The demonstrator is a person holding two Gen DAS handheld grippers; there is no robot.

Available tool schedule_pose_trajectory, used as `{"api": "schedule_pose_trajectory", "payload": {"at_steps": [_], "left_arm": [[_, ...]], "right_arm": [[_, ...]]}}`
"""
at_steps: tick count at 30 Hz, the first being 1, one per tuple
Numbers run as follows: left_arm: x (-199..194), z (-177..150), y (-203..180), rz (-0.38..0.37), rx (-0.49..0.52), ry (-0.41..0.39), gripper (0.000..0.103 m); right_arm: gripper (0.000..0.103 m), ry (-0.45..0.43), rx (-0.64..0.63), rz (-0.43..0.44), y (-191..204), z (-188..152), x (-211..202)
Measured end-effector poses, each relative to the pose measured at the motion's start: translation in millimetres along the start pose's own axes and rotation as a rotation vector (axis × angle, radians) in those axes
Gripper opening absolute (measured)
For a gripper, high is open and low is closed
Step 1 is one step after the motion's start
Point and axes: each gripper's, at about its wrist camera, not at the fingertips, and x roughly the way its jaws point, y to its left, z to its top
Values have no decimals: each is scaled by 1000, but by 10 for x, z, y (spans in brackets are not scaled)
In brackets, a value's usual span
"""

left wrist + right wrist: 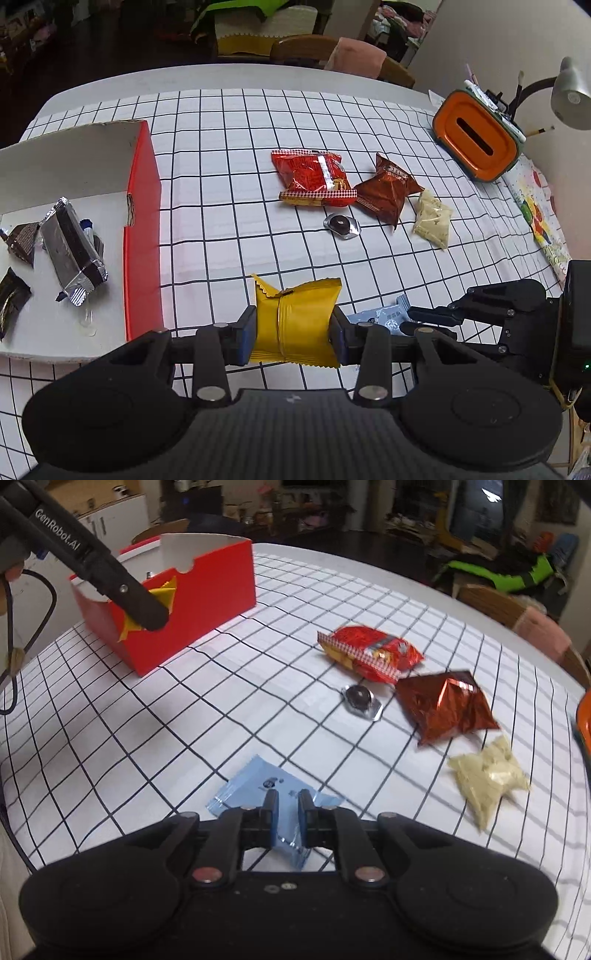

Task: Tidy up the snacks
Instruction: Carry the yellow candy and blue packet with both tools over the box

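My left gripper (293, 332) is shut on a yellow snack packet (295, 317), held above the checked cloth just right of the red box (142, 221). Several dark and silver wrapped snacks lie inside the box. In the right wrist view the yellow packet (167, 590) shows in front of the red box (207, 590). My right gripper (284, 812) is shut on a pale blue packet (255, 782) that rests on the cloth. A red packet (369, 651), a brown packet (443, 705), a cream packet (487, 779) and a foil-cupped chocolate (360, 698) lie loose beyond.
An orange tissue box (476, 140) and a desk lamp (570, 96) stand at the table's far right. Chairs line the far edge. A black cable (14, 686) hangs at the left in the right wrist view.
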Motion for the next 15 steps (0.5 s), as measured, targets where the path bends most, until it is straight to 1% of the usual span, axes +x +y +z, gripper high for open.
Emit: {"api": "schedule_pose_trajectory", "payload": {"at_steps": [5, 6, 8, 9, 10, 11, 12, 13, 15], "left_arm": [[-38, -17, 1, 19, -47, -14, 39], [-42, -20, 1, 24, -56, -16, 39], [-54, -26, -8, 33, -72, -20, 39], [-59, -30, -13, 37, -80, -21, 39], [-63, -29, -20, 38, -87, -23, 39], [-65, -30, -30, 40, -93, -24, 39], [-66, -29, -41, 43, -98, -26, 39], [-65, -26, -53, 46, -101, -27, 39], [-63, -24, -71, 52, -109, -29, 39]], "right_arm": [[10, 18, -72, 23, -8, 1, 50], [11, 13, -99, 25, 5, 4, 46], [18, 13, -155, 37, 23, 21, 36], [28, 11, -182, 39, 29, 29, 32], [45, 10, -205, 50, 30, 33, 26], [57, 12, -230, 65, 29, 35, 26], [84, 17, -257, 80, 32, 35, 35], [89, 18, -284, 95, 36, 33, 45], [86, 39, -342, 113, 58, 29, 102]]}}
